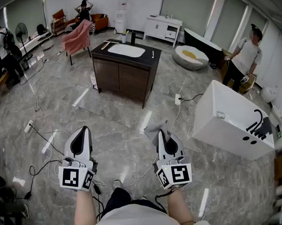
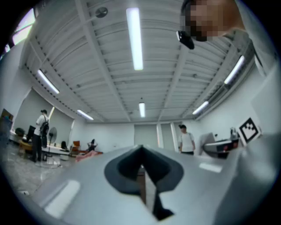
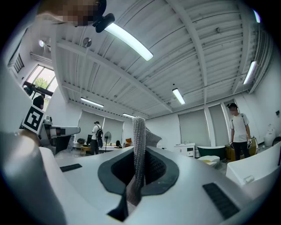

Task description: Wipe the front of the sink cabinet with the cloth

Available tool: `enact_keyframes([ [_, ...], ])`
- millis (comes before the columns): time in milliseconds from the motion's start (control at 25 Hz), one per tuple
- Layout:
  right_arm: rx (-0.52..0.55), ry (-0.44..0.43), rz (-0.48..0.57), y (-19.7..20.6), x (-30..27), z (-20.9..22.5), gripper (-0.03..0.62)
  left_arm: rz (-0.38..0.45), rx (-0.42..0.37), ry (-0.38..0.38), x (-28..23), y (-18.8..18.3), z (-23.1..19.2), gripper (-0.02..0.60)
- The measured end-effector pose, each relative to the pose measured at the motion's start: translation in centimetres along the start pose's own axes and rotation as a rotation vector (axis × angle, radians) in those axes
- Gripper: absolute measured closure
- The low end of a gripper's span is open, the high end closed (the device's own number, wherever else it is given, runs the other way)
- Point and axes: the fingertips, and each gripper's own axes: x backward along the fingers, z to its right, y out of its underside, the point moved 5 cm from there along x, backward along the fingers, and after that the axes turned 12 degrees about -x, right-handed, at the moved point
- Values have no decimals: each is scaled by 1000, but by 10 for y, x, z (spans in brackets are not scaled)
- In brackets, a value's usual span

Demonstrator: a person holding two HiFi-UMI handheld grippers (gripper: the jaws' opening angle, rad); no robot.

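The sink cabinet (image 1: 120, 76), dark brown with a black top and a white basin, stands a few steps ahead on the marble floor. My right gripper (image 1: 164, 133) is shut on a grey cloth (image 1: 155, 128), which sticks up between its jaws as the grey cloth (image 3: 138, 154) in the right gripper view. My left gripper (image 1: 83, 130) is held level beside it, shut with nothing in it; its jaws meet in the left gripper view (image 2: 141, 176). Both grippers are well short of the cabinet.
A white bathtub (image 1: 233, 120) lies at the right. Cables and a power strip (image 1: 28, 126) run over the floor at the left. A pink chair (image 1: 78, 37) stands behind the cabinet. A person (image 1: 244, 55) stands at the far right, others at the left and back.
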Motion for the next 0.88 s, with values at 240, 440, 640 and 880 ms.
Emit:
enact_keyframes([
  [240, 3, 5, 6, -1, -15, -8, 586, 12, 4, 7, -11, 1, -14, 577],
  [440, 1, 16, 6, 3, -39, -7, 586, 18, 3, 11, -29, 9, -30, 577],
  [640, 0, 8, 27, 4, -65, -13, 586, 32, -3, 19, -49, 14, -50, 577],
  [880, -16, 17, 37, 11, -98, -21, 586, 54, -5, 36, -74, 23, -76, 577],
])
